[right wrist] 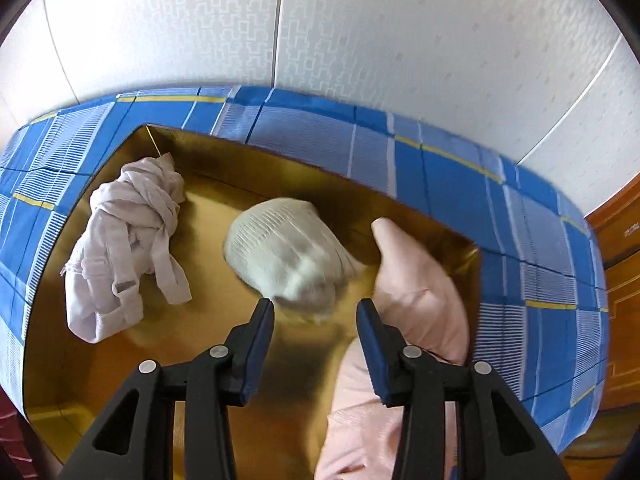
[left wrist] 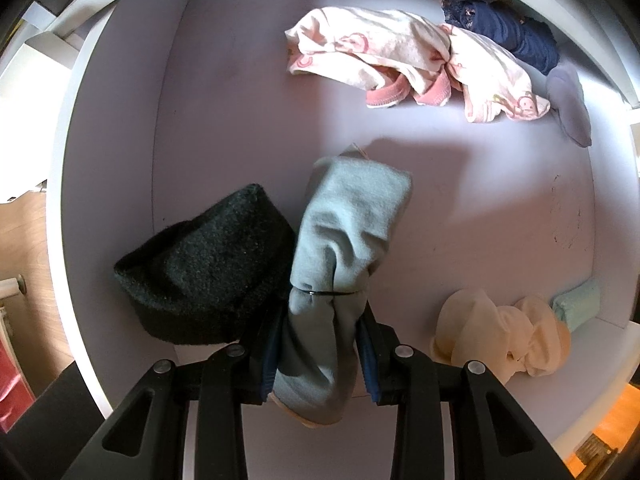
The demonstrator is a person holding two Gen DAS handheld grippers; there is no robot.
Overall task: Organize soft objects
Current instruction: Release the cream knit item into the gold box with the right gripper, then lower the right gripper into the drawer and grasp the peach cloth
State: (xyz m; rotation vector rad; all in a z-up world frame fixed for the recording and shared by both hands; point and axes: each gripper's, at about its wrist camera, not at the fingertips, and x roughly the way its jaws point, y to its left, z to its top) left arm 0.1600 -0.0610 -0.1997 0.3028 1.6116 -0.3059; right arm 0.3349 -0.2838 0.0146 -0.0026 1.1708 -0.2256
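Sorting looks partway done, we judge. Our left gripper [left wrist: 320, 344] clamps a grey-green sock bundle [left wrist: 348, 232] over the white drawer [left wrist: 120, 160], beside a dark knit hat [left wrist: 208, 268]; pink baby clothes [left wrist: 404, 64] lie loose there. Our right gripper [right wrist: 316, 320] hangs open and empty above the gold box [right wrist: 120, 360], where a blurred white sock ball [right wrist: 288, 248] sits.

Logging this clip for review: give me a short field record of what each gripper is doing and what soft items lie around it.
left gripper: shut on grey-green sock bundle, over the white drawer
beside it: dark green knit hat
drawer, far side: pink patterned garment, navy garment
drawer, near right: cream cloth
right gripper: open, holding nothing, above the gold box
in box: knotted lilac garment, white ribbed bundle (blurred), pink cloth
under box: blue checked cloth
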